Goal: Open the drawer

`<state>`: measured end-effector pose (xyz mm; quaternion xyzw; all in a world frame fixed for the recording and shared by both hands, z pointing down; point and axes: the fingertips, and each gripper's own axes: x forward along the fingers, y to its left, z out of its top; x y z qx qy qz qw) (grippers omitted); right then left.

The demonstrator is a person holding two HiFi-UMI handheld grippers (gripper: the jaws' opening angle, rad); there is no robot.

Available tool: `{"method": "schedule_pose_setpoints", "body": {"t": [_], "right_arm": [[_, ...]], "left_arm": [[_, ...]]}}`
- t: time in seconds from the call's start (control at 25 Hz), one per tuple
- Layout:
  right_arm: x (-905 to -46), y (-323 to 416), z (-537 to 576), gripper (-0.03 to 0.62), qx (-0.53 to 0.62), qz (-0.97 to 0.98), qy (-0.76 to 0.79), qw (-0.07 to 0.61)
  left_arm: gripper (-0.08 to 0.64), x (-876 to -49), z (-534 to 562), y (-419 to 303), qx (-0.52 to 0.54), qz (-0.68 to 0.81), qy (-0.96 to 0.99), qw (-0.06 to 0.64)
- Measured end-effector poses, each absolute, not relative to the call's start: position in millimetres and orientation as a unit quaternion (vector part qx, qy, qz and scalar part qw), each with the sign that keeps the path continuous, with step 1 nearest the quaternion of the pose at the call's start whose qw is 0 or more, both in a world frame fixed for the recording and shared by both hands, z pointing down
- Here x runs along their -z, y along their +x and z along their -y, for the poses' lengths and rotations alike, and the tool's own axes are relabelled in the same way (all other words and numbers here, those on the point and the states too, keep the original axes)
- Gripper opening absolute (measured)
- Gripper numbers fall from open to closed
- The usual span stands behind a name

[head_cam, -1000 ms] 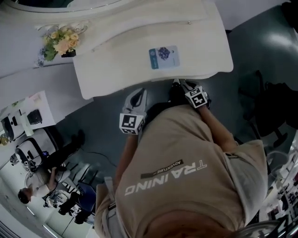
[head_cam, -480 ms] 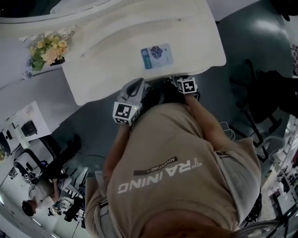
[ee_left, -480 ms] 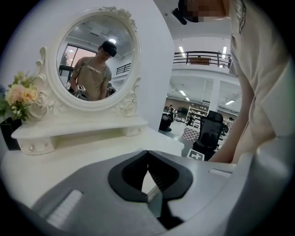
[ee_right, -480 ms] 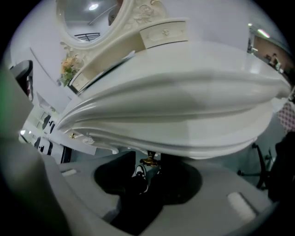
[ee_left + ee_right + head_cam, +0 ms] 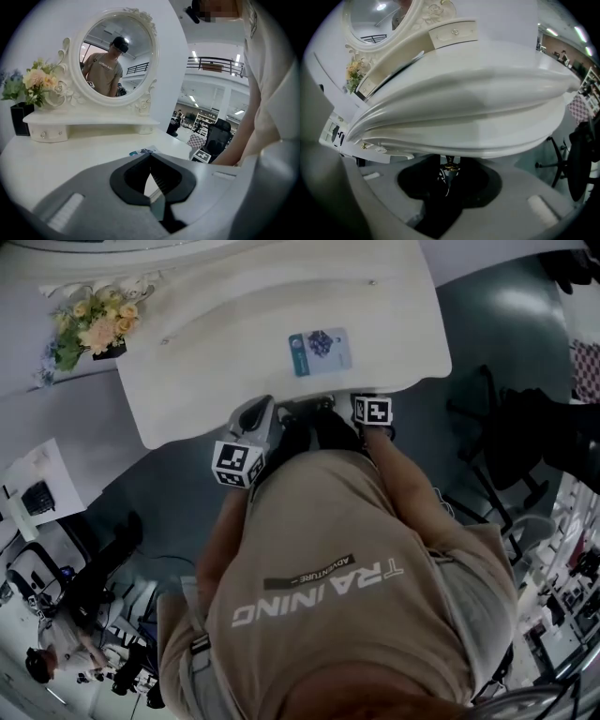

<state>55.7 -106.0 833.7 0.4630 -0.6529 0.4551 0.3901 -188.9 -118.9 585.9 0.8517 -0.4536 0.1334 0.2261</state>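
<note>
From the head view, a white dressing table (image 5: 234, 343) fills the far side, with a small card (image 5: 320, 351) lying near its near edge and a bunch of flowers (image 5: 89, 329) at the far left. The person leans over it. The left gripper (image 5: 258, 413) sits at the table's near edge, and the right gripper (image 5: 371, 409) is to its right, its tips tucked under the overhang. The drawer itself is hidden beneath that top.

In the left gripper view the left gripper (image 5: 151, 161) points across the tabletop towards the oval mirror (image 5: 117, 54). Its jaws are together at the tips, with nothing between them.

In the right gripper view the right gripper (image 5: 449, 176) looks up at the underside of the moulded table edge (image 5: 464, 126). The small brass drawer knob (image 5: 450, 166) stands just below that edge, at the middle, right between the jaws. The jaws have just been closing, and their dark pads (dim in the shadow) sit against the knob on either side, clasping it.
</note>
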Motion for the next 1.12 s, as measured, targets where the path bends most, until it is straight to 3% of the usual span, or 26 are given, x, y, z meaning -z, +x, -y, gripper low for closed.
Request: {"method": "schedule_pose_setpoints", "body": {"t": [0.44,0.68,0.88,1.12], "right_arm": [[-836,63,69,0.135,-0.463,0.628,0.456,0.428],[-834,66,36,0.133,-0.469,0.607,0.459,0.448],[-840,64,15,0.133,-0.475,0.594,0.476,0.442],[-840,76,-13,0.135,-0.475,0.596,0.476,0.44]], "left_arm": [[0.008,-564,98,-216,-0.06,0.479,0.841,0.242],[0.008,-565,78,-229,-0.107,0.456,0.863,0.189],[0.008,-587,72,-218,-0.119,0.395,0.892,0.187],[0.008,-608,48,-191,-0.119,0.367,0.891,0.238]]}}
